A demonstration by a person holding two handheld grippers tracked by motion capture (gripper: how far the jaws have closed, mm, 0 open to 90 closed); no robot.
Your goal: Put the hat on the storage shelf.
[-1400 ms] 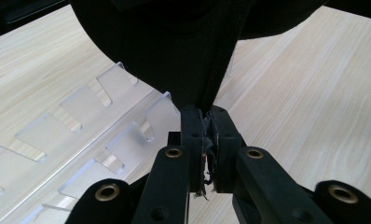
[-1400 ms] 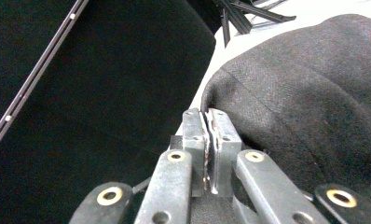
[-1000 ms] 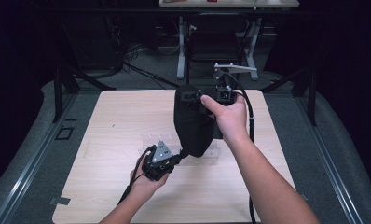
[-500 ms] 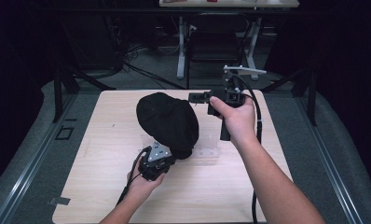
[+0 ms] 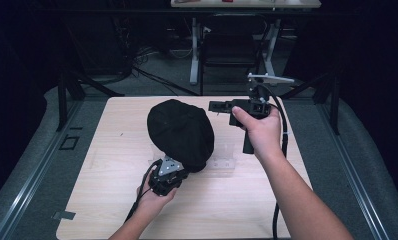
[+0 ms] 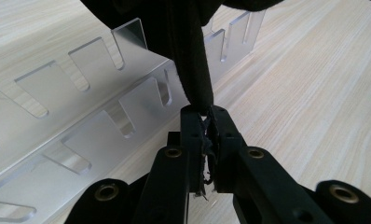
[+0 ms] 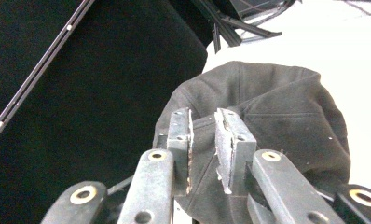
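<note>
Black fabric of the cap [image 5: 181, 131] now hangs spread from the left gripper [image 5: 168, 172], clamped on its edge, while the right gripper [image 5: 222, 105], jaws just opening and empty, has let go over the acrylic rack [image 6: 76, 116]

The right gripper [image 7: 203, 140] rises from 6 o'clock, its fingers [image 7: 181, 135] slightly apart after just opening, nothing between them. Behind, toward 2 o'clock, a black cap [image 7: 277, 116] lies on the pale worktop [image 7: 342, 42].
</note>
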